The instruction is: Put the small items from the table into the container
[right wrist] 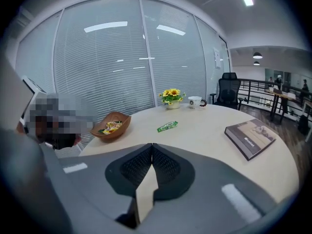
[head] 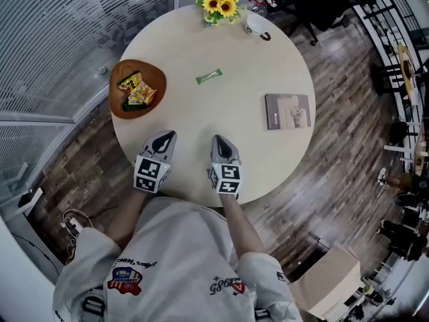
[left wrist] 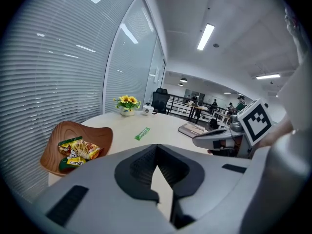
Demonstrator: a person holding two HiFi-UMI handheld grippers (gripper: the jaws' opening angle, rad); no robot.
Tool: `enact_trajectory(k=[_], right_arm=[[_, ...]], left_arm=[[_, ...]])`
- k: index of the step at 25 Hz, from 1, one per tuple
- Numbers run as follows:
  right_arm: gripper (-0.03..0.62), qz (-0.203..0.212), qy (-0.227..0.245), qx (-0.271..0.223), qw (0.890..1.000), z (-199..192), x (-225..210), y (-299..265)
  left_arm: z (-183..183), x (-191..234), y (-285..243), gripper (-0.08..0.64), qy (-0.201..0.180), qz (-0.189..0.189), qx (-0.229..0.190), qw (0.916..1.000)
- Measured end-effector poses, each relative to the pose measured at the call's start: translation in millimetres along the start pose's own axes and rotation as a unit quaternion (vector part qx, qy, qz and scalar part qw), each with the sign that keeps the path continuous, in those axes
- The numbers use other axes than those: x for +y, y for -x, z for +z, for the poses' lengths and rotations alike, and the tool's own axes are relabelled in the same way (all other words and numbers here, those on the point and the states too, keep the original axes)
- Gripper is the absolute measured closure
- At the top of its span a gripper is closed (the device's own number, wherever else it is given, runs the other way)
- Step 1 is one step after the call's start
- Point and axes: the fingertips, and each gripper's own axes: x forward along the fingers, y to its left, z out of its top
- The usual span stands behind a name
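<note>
- Looking down in the head view, what lies on the table (head: 201, 119)?
- A wooden bowl (head: 147, 70) sits at the left edge with snack packets (head: 137, 91) in it. A green bar (head: 208, 77) lies on the bare top to its right, well apart from it. A book (head: 287, 111) is at the right, with sunflowers (head: 219, 4) and a cup (head: 256, 24) at the far edge.
- And the grippers?
- Both are over the near edge, side by side and pointing toward the far side: the left gripper (head: 165, 135) and the right gripper (head: 219, 139). From above I can't tell how the jaws stand. Only this view shows the wood floor and a cardboard box (head: 328, 280).
- Does the left gripper view settle it?
- Yes. Its jaws meet at the tips with nothing between them. The bowl is near left, and the bar lies past it toward the middle. This view alone shows the right gripper from the side, marker cube up, at the right. It also shows a far office with people at desks.
- And the right gripper view?
- Those jaws are pressed together too, and hold nothing. The bar lies almost straight ahead on the table, with the bowl left of it and the book near right. The blinds behind the glass wall fill the far left here.
</note>
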Motion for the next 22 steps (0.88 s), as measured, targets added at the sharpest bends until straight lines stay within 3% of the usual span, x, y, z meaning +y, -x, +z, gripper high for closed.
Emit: enact_trajectory(k=[7, 10, 15, 18, 22], right_arm=[[0.578, -0.038, -0.036, -0.010, 0.999, 28.9, -18.4, -78.1], [0.524, -0.047, -0.047, -0.015, 0.998, 49.8, -25.1, -128.1], [0.354, -0.085, -0.077, -0.003, 0.993, 64.6, -38.0, -201.6], [0.330, -0.126, -0.086, 0.006, 0.988, 65.6, -57.3, -229.1], [0.330, -0.135, -0.072, 0.016, 0.988, 59.8, -68.7, -253.7]], left_arm=[[6.9, 16.1, 5.7, 0.554, 0.020, 0.015, -0.015, 0.9996], [17.2, 20.4, 4.6, 0.554, 0.026, 0.019, -0.027, 0.9991], [15.3, 29.6, 14.7, 0.554, 0.028, 0.028, -0.018, 0.9990], [8.8, 41.8, 22.3, 0.554, 0.040, 0.045, -0.011, 0.9981], [-8.4, 52.1, 29.3, 0.554, 0.052, 0.058, 0.007, 0.9969]])
